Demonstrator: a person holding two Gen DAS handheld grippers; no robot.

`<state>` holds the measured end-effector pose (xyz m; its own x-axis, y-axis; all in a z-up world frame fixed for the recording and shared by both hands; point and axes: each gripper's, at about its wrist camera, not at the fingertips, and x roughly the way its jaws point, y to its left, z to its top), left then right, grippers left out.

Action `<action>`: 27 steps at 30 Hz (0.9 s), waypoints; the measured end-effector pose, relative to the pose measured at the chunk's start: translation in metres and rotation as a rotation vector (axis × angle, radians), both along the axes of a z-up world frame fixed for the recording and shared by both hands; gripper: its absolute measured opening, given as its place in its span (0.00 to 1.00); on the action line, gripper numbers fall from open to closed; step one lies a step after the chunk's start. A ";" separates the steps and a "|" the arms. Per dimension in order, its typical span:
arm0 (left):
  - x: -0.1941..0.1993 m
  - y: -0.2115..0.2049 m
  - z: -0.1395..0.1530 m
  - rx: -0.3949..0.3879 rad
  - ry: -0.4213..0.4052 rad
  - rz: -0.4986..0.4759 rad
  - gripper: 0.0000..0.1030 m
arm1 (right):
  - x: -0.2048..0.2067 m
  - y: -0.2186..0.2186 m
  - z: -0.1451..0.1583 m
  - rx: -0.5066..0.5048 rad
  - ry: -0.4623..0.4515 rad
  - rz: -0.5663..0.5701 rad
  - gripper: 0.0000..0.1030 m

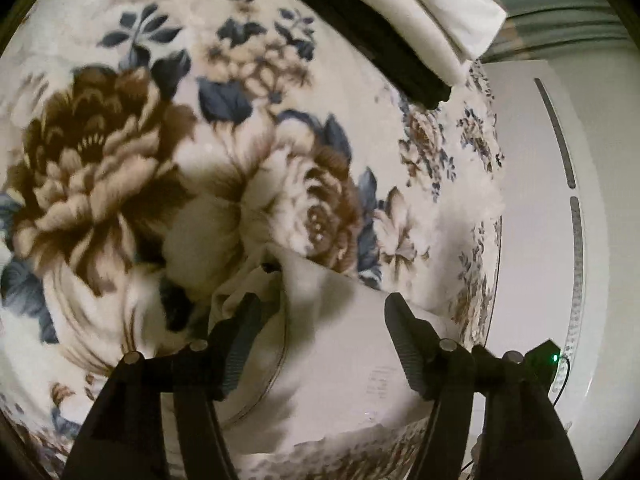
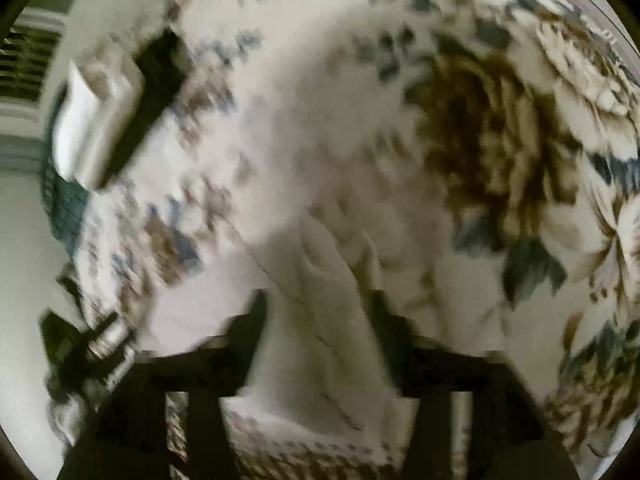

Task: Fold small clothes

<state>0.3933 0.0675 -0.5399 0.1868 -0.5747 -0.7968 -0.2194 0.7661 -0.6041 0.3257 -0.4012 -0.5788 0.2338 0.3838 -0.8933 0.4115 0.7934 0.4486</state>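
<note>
A small white garment (image 1: 332, 344) lies crumpled on a floral blanket (image 1: 120, 152), partly folded, with a seam line across it. My left gripper (image 1: 322, 304) is open, its two black fingers wide apart just above the garment. In the blurred right wrist view the same white garment (image 2: 316, 340) lies between the fingers of my right gripper (image 2: 318, 300), which is open over it. I cannot tell whether either gripper touches the cloth.
A stack of folded clothes, white (image 1: 424, 12) over black (image 1: 372, 48), sits at the far edge of the blanket; it also shows in the right wrist view (image 2: 100, 120). A white wall or panel (image 1: 536, 200) lies beyond the blanket edge.
</note>
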 end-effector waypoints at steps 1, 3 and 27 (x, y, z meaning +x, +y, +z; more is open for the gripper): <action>0.004 -0.003 -0.003 0.013 0.002 -0.005 0.60 | 0.003 -0.002 -0.001 0.016 -0.007 -0.013 0.62; 0.013 -0.011 -0.016 0.020 0.016 -0.004 0.58 | 0.016 -0.004 -0.017 0.060 0.030 -0.031 0.62; -0.006 0.025 -0.083 -0.287 0.073 0.074 0.70 | 0.028 -0.021 -0.097 0.412 0.132 0.075 0.70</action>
